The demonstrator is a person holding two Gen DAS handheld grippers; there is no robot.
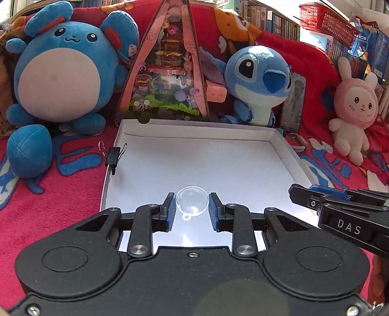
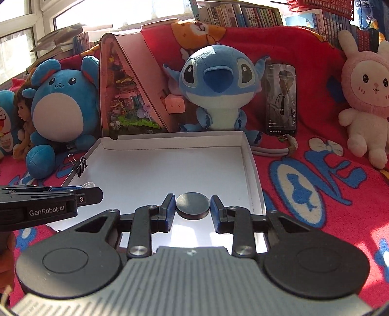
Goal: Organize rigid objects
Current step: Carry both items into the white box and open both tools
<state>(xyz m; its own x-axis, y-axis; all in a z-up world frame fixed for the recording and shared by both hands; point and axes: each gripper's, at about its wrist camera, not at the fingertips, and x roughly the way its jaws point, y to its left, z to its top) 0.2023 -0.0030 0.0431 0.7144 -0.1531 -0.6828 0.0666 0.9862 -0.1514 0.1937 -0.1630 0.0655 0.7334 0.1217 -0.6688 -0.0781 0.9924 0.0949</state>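
A white shallow box lid (image 1: pixel 194 155) lies on the red blanket; it also shows in the right wrist view (image 2: pixel 170 160). My left gripper (image 1: pixel 192 206) is shut on a clear plastic half-dome (image 1: pixel 192 203) with a small tab, held just over the lid's near part. My right gripper (image 2: pixel 192 206) is shut on a dark round disc (image 2: pixel 192 205) over the lid's near right part. A black binder clip (image 1: pixel 113 156) is clamped on the lid's left wall, and shows in the right wrist view (image 2: pixel 82 165). The right gripper shows at the right edge of the left wrist view (image 1: pixel 299 194).
Plush toys line the back: a round blue one (image 1: pixel 60 70), a blue Stitch (image 1: pixel 257 82), a pink rabbit (image 1: pixel 352 109). A triangular toy box (image 1: pixel 167 68) stands behind the lid. A phone (image 2: pixel 280 97) leans at the back. Books and a red basket (image 1: pixel 325 21) stand behind.
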